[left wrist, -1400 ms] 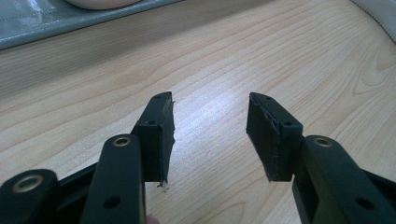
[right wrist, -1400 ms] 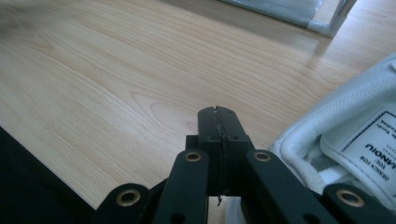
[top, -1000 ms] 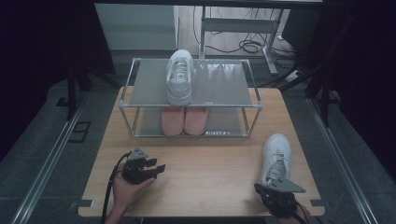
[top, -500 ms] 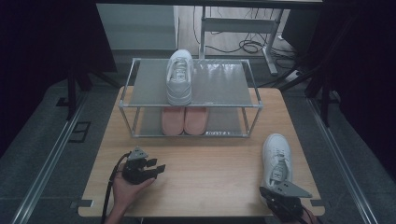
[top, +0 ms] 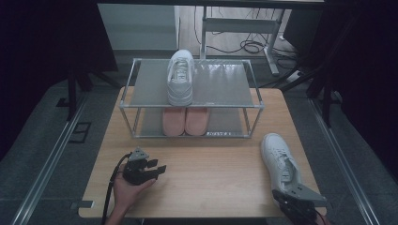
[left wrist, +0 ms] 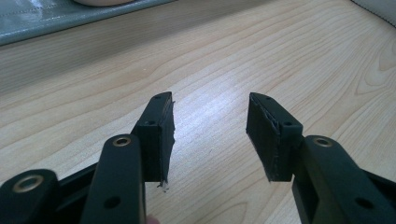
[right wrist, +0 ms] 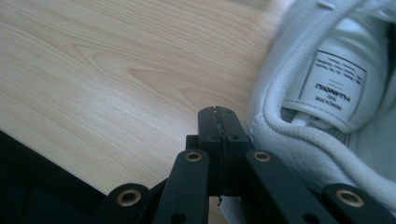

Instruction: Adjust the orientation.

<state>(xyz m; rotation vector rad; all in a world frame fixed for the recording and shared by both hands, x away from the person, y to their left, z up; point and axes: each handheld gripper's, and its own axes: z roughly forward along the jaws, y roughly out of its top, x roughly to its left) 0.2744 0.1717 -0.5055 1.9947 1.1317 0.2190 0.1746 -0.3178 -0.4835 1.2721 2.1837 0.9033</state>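
A white sneaker (top: 280, 162) lies on the wooden table (top: 211, 173) at the right, toe pointing away. My right gripper (top: 294, 202) sits at the table's near right edge, just behind the sneaker's heel. In the right gripper view its jaws are pressed together with nothing between them, and the right gripper (right wrist: 218, 122) rests beside the sneaker's padded heel collar (right wrist: 299, 126). My left gripper (top: 157, 168) lies low on the table at the near left, held by a hand. Over bare wood, the left gripper (left wrist: 210, 135) stands open and empty.
A two-level metal rack (top: 141, 105) stands at the back of the table. A second white sneaker (top: 180, 77) sits on its top shelf, and a pair of pink shoes (top: 184, 121) on the lower one. Dark floor rails and cables surround the table.
My right gripper has slid back toward the table's near edge, away from the sneaker's heel. The left gripper and the shoes have stayed put.
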